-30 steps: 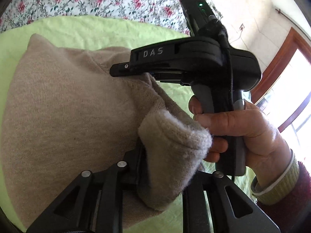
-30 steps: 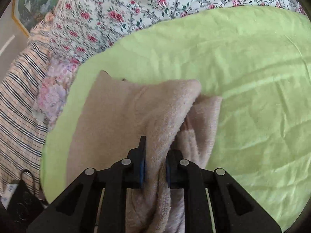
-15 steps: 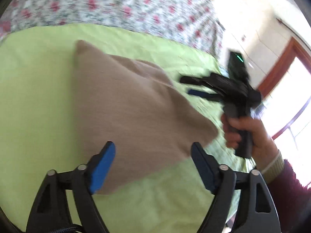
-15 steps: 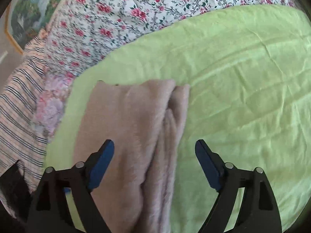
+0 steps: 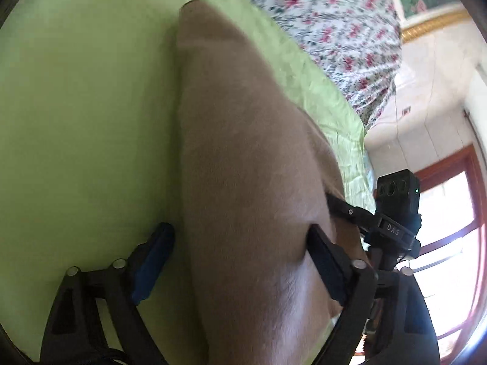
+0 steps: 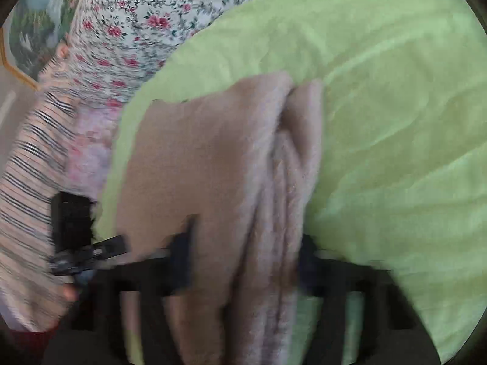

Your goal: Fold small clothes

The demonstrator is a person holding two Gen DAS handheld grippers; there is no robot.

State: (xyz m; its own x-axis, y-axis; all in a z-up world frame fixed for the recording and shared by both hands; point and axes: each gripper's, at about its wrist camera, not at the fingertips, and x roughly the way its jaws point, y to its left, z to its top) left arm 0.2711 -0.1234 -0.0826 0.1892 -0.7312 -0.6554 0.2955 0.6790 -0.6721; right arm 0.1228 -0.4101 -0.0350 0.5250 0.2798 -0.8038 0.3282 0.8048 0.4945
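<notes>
Beige garment (image 5: 243, 167) lies folded on green sheet (image 5: 76, 106), frame centre | we released it; left gripper (image 5: 240, 261) and right gripper (image 6: 243, 261) now straddle it, jaws apart | regrasp for next fold likely

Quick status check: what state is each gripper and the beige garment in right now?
Left gripper: open, fingers straddling the garment.
Right gripper: open, fingers either side of the layered edge; view is motion-blurred.
Beige fleece garment: folded, lying on the bed, not clamped.
Light green sheet: spread on the bed, wrinkled.
</notes>
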